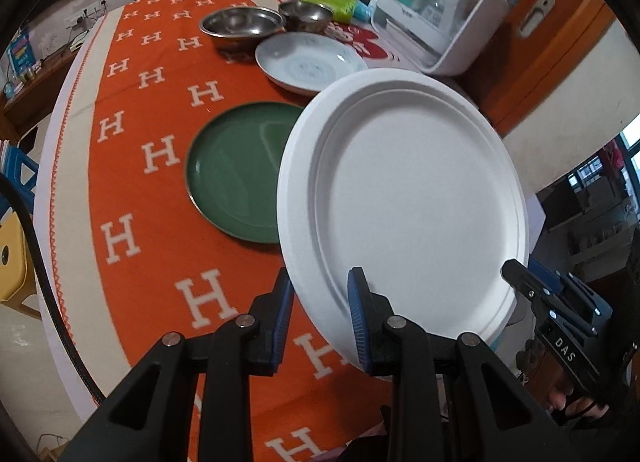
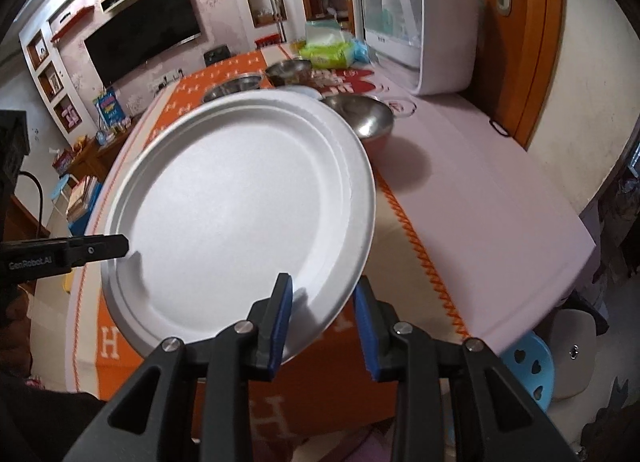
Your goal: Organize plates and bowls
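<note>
Both grippers are seen straddling the rim of the white disposable plate (image 1: 408, 198), which is held tilted in the air above the orange tablecloth (image 1: 152, 246), near the green plate (image 1: 236, 170). Left gripper (image 1: 322, 318) and right gripper (image 2: 322, 322) are part open; whether the pads truly pinch cannot be told. Plate is judged light, flexible, easily creased; the stiffer rim is preferred for holding.
</note>
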`<state>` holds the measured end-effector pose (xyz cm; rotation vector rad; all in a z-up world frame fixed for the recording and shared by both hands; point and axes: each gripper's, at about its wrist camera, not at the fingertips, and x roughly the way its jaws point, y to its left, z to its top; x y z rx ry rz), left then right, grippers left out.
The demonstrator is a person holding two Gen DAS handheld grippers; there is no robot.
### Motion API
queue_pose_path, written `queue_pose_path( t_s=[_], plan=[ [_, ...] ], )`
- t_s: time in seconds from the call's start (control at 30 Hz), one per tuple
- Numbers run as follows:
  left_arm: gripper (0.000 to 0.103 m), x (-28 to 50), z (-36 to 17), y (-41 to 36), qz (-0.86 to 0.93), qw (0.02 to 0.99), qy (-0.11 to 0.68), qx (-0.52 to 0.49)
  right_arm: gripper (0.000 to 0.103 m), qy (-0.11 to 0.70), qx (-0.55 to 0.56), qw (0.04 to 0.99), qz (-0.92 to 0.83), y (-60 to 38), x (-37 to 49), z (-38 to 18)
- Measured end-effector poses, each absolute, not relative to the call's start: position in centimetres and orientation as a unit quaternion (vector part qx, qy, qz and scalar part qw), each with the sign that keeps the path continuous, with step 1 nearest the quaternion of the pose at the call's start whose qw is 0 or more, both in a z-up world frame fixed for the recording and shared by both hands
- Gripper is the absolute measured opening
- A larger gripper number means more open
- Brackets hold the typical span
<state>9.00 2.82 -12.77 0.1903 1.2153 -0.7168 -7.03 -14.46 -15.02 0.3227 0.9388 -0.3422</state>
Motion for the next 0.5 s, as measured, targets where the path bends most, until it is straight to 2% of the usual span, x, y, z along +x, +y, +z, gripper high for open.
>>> queue_pose_path(
  t_s=[0.5],
  plan=[
    [0.026, 4.2, -16.8, -1.6, -0.24, 0.752, 0.61, 0.067, 0.033, 0.528, 0.141, 0.834, -0.078, -21.2, -7.6, -18.9]
  ],
)
